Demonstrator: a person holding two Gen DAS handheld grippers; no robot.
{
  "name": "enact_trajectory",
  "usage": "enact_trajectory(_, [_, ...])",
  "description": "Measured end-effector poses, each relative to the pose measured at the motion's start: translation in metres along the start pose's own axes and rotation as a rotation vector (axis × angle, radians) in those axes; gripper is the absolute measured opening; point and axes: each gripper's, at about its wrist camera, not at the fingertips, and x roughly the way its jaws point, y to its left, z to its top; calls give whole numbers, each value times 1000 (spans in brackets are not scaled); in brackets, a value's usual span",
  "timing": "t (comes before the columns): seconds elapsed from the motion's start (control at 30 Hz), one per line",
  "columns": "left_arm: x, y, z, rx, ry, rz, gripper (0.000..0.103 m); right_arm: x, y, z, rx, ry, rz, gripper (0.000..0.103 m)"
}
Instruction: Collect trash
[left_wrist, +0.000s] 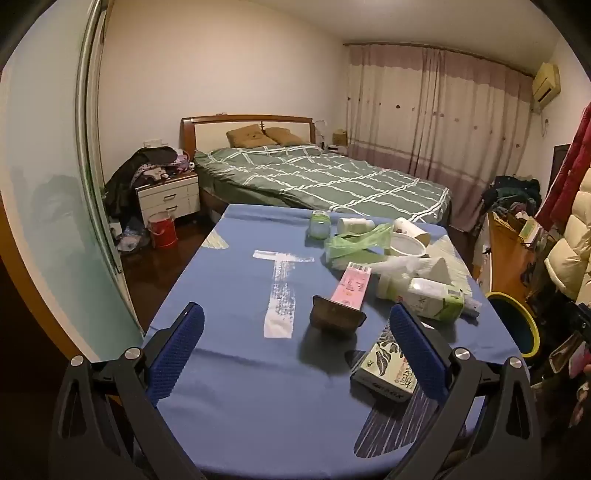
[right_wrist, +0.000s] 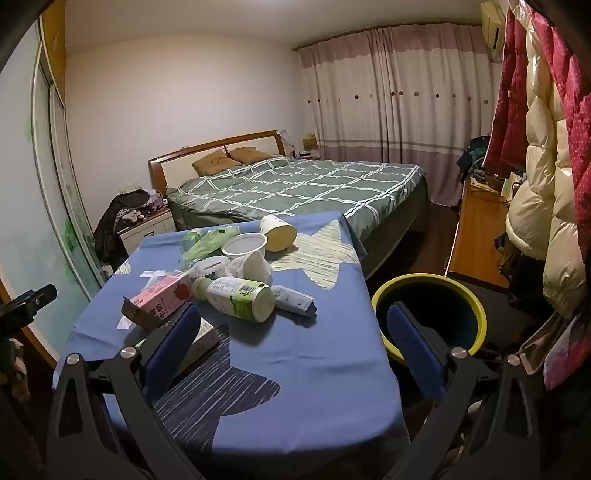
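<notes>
Bedroom table (right_wrist: 303, 369) clutter sits beside the bin (right_wrist: 428, 317); both hand-held grippers, left (left_wrist: 295, 354) and right (right_wrist: 295, 354), gape empty, so the lying bottle (right_wrist: 240, 299) could roll away if nudged.

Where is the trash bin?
The trash bin, dark with a yellow rim, stands on the floor just off the right edge of the blue table, in front of the orange desk.

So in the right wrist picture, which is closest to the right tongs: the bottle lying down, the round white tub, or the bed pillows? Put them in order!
From the right tongs:
1. Bottle lying down, mid-table, slightly left.
2. Round white tub, at the table's far end.
3. Bed pillows, by the headboard, beyond the table.
</notes>
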Motion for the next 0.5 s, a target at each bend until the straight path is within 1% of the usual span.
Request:
enact_trajectory(0.1, [-2, 0, -1, 10, -3, -17, 99, 1, 0, -1, -7, 4, -1, 97])
enact_trajectory(0.13, [-2, 7, -3, -5, -3, -14, 99, 1, 1, -1, -11, 3, -4, 97])
enact_trajectory(0.17, [-3, 2, -3, 12, 1, -3, 99, 1, 1, -1, -14, 3, -7, 97])
enact_trajectory(0.2, [-5, 4, -4, 15, 0, -11, 99, 1, 1, -1, -16, 3, -9, 97])
enact_trajectory(0.23, [-2, -1, -4, 21, 3, 6, 99, 1, 1, -1, -16, 3, -8, 97])
enact_trajectory(0.3, [0, -6, -5, 43, 10, 15, 99, -2, 5, -2, -16, 5, -10, 97])
enact_trajectory(0.33, [-1, -9, -7, 52, 9, 20, 99, 3, -2, -3, -4, 13, -9, 97])
enact_trajectory(0.43, [4, -14, -5, 65, 23, 28, 99, 2, 2, -4, -2, 15, -10, 97])
enact_trajectory(0.5, [5, -14, -5, 66, 24, 28, 99, 8, -5, -2, 17, 16, -9, 97])
